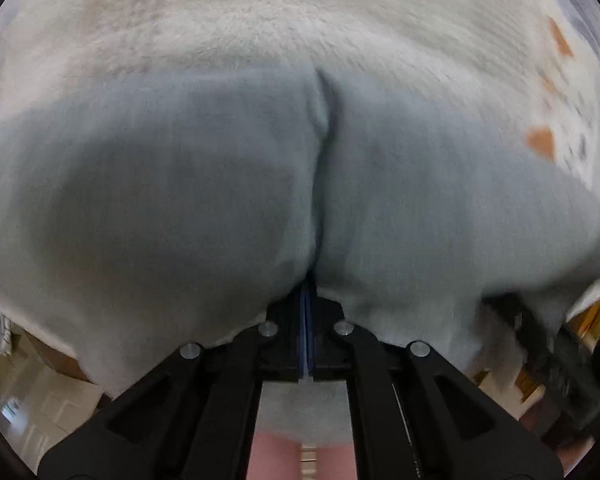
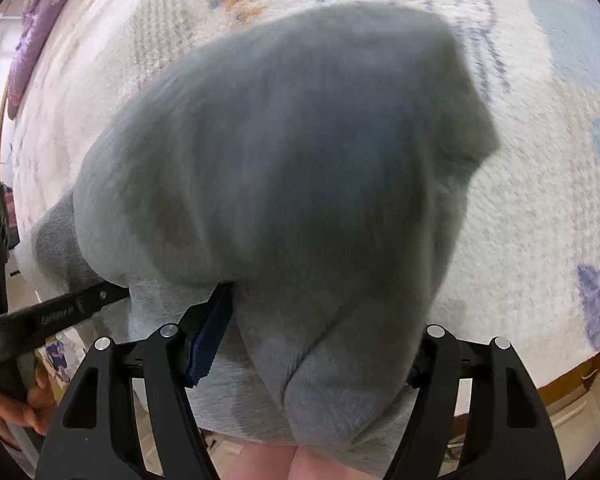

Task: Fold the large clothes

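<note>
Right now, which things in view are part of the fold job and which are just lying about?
In the job:
- grey garment
- left gripper, shut on it
- right gripper, jaws apart around a fold
- patterned rug, the folding surface

Lying about:
- purple cloth at the rug's far edge

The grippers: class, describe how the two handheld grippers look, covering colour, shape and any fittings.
Both the left gripper and right gripper are matte black, with angular cut-out linkage arms joined by round silver pins. Their pads are blue and ridged. No cables or sleeves are visible.
</note>
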Available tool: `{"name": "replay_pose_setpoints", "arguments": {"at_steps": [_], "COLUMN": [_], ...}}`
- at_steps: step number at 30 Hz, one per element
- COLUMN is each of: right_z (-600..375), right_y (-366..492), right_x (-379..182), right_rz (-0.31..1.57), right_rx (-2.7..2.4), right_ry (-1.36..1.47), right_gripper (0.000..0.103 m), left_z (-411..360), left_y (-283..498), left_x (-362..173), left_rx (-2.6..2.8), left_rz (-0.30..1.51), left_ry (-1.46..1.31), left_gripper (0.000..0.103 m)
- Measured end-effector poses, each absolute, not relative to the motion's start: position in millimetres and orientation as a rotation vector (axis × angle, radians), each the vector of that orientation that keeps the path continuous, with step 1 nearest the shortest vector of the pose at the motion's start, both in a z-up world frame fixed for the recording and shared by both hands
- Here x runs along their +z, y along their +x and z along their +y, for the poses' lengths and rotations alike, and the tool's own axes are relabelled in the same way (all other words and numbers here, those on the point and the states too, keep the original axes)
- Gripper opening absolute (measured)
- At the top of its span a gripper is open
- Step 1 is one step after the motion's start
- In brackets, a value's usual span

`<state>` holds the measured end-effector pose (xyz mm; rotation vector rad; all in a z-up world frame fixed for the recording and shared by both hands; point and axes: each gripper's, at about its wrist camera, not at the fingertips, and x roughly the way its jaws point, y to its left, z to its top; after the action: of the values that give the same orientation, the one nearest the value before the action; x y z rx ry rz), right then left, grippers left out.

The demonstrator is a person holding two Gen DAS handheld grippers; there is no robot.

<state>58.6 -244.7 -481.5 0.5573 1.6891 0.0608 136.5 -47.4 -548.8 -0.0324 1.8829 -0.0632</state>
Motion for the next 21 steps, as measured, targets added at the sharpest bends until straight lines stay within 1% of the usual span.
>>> {"name": "replay_pose_setpoints", "arguments": {"at_steps": [2, 5, 6, 9, 10, 11, 13, 14, 16, 18, 21], "right_z": [-244, -242, -228, -220, -223, -223, -224, -227, -228, -233, -236], "right_y": [54, 57, 63, 66, 65, 65, 65, 66, 69, 68, 69], "right_x": [-477, -483, -486, -484, -483, -483, -489, -490, -491, -492, -492], "right_rz": [1.683, 1.707, 1.711, 1.708, 1.710, 1.714, 1.715, 1.713, 1.715, 1.710, 1.718], "right_rx": [0.051, 0.044, 0.048, 0.064, 0.072, 0.079, 0.095, 0.102, 0.114, 0.129, 0.130], "right_ry": [0.552, 0.543, 0.538, 0.546, 0.551, 0.550, 0.556, 0.563, 0.573, 0.567, 0.583], "right_gripper": [0.065, 0.068, 0.068, 0.067, 0.067, 0.067, 0.069, 0.069, 0.067, 0.063, 0.057], "left_z": [-52, -39, -34, -30, -29, -24, -20, -30, -29, -34, -38], "left_y": [100, 73, 70, 42, 28, 15, 5, 0, -2, -8, 2], "left_x": [-539, -563, -563, -534, -532, -543, -562, -565, -543, -508, -477], "left_rx": [-0.081, -0.074, -0.066, -0.101, -0.113, -0.087, -0.050, -0.042, -0.063, -0.095, -0.145], "left_rz": [1.938, 1.851, 1.834, 1.850, 1.852, 1.867, 1.880, 1.871, 1.840, 1.773, 1.677], "left_ry": [0.009, -0.068, -0.117, -0.117, -0.104, -0.067, -0.134, -0.160, -0.158, -0.172, -0.137], "left_gripper": [0.002, 0.003, 0.002, 0.002, 0.002, 0.002, 0.002, 0.001, 0.000, 0.000, 0.000]}}
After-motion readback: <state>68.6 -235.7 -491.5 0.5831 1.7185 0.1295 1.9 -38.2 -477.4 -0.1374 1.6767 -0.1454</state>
